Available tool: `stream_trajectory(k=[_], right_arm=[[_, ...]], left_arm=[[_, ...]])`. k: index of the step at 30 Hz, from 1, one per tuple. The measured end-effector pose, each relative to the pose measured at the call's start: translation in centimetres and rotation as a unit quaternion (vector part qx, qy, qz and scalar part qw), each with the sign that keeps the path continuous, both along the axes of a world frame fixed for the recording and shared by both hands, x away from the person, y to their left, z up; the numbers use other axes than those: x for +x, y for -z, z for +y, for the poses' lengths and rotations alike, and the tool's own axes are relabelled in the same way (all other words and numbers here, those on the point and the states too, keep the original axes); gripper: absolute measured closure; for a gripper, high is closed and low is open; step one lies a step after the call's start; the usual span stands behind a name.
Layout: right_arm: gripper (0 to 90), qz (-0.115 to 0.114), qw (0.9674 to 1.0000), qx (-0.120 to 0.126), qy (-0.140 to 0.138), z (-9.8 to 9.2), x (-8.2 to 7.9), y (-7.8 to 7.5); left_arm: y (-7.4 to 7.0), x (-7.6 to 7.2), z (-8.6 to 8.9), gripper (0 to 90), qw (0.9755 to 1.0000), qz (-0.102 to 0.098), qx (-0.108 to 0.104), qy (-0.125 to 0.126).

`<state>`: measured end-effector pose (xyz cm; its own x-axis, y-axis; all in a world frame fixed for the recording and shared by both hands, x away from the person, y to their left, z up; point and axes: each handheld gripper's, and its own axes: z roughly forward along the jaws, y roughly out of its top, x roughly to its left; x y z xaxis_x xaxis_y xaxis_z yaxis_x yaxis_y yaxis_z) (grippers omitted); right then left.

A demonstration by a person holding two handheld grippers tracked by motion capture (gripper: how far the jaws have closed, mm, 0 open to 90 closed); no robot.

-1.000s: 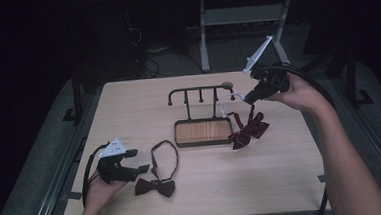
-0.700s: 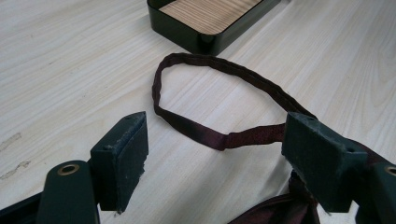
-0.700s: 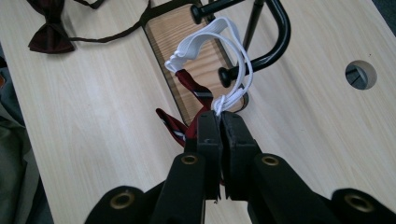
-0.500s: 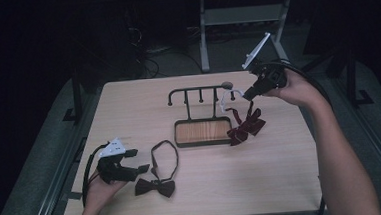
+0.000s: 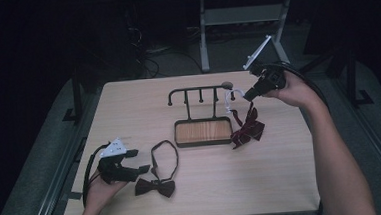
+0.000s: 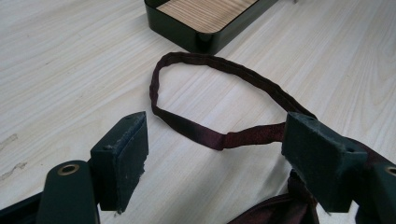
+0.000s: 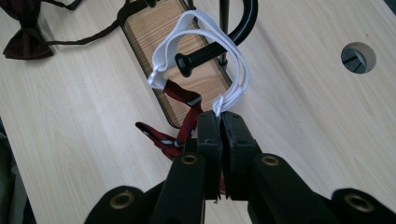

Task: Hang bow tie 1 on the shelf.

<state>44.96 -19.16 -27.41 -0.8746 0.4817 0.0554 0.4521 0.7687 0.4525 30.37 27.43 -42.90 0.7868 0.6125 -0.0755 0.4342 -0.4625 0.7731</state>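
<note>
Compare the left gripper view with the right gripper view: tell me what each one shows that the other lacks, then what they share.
Left gripper view alone: the open left gripper, its jaws apart over the dark strap loop.

Right gripper view alone: the right gripper shut on the white elastic band looped over the rack's hook, the red striped bow tie hanging below, and a table hole.

Both: the wooden tray and the dark bow tie.

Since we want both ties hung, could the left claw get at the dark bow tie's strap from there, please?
Probably yes: the left claw is open, and the dark bow tie's strap lies flat on the table just ahead, nothing between.
</note>
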Motion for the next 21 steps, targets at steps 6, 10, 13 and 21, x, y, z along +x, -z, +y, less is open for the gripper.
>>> stream_trajectory(k=[6,10,13,21], right_arm=[[86.3,0.003,1.0,0.002,0.001,0.32,0.16,0.23],[86.1,0.004,1.0,0.0,0.0,0.45,0.32,0.5],[86.0,0.006,1.0,0.001,0.002,0.47,0.37,0.62],[80.7,0.009,0.9999,0.002,0.005,0.55,0.46,0.86]], left_arm=[[-0.03,-0.01,0.03,22.8,1.0,-0.001,0.0,0.0],[-0.03,-0.03,0.02,22.8,1.0,0.0,0.0,0.0],[-0.06,-0.06,0.0,22.8,1.0,0.0,-0.001,0.0],[-0.03,-0.06,-0.06,22.8,1.0,0.001,-0.004,-0.001]])
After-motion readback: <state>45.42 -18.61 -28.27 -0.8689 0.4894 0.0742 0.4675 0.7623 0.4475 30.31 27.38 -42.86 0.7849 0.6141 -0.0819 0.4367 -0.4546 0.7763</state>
